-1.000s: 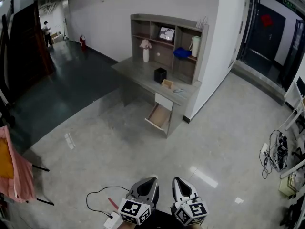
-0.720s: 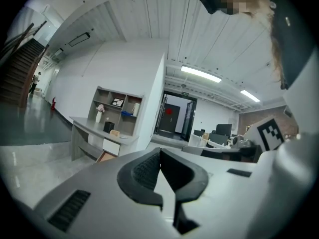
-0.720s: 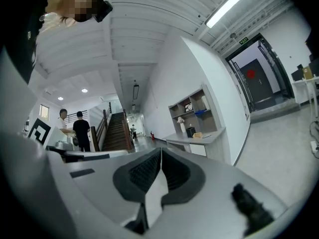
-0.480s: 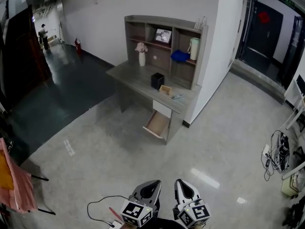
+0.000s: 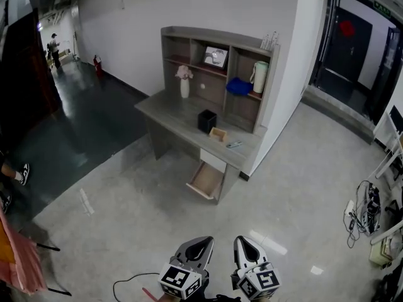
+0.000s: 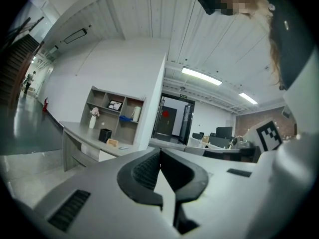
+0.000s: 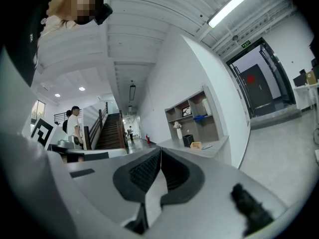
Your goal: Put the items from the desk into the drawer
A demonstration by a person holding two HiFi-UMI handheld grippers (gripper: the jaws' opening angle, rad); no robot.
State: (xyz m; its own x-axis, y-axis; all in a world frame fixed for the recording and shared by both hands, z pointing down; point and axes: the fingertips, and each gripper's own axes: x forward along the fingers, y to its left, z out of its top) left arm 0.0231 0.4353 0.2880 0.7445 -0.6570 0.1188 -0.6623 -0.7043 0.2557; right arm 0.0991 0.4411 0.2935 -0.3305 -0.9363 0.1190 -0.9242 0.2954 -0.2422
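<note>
Task status: not begun, we judge.
- Desk (image 5: 169,108), far ahead of us: black box (image 5: 207,120), small wooden box (image 5: 218,134) and slim item (image 5: 234,145) on top.
- Drawer (image 5: 205,180): open, nothing visible inside.
- Left gripper (image 5: 200,243), right gripper (image 5: 244,241): jaws pressed together, empty.

On the grey tabletop (image 5: 169,109) a black open-topped box (image 5: 206,121) stands upright near the middle, with a small, low wooden box (image 5: 218,134) just beside it at 4 o'clock and a thin, pale blue item (image 5: 234,145), too small to identify, lying flat further out along the same line, near the tabletop's front edge. A white vase (image 5: 184,88) holding pale pink flowers stands upright at 11 o'clock from the black box, well apart from it. The drawer (image 5: 206,180) under the tabletop's front edge, at 6 o'clock from the wooden box, is pulled out, showing a light wooden inside.
</note>
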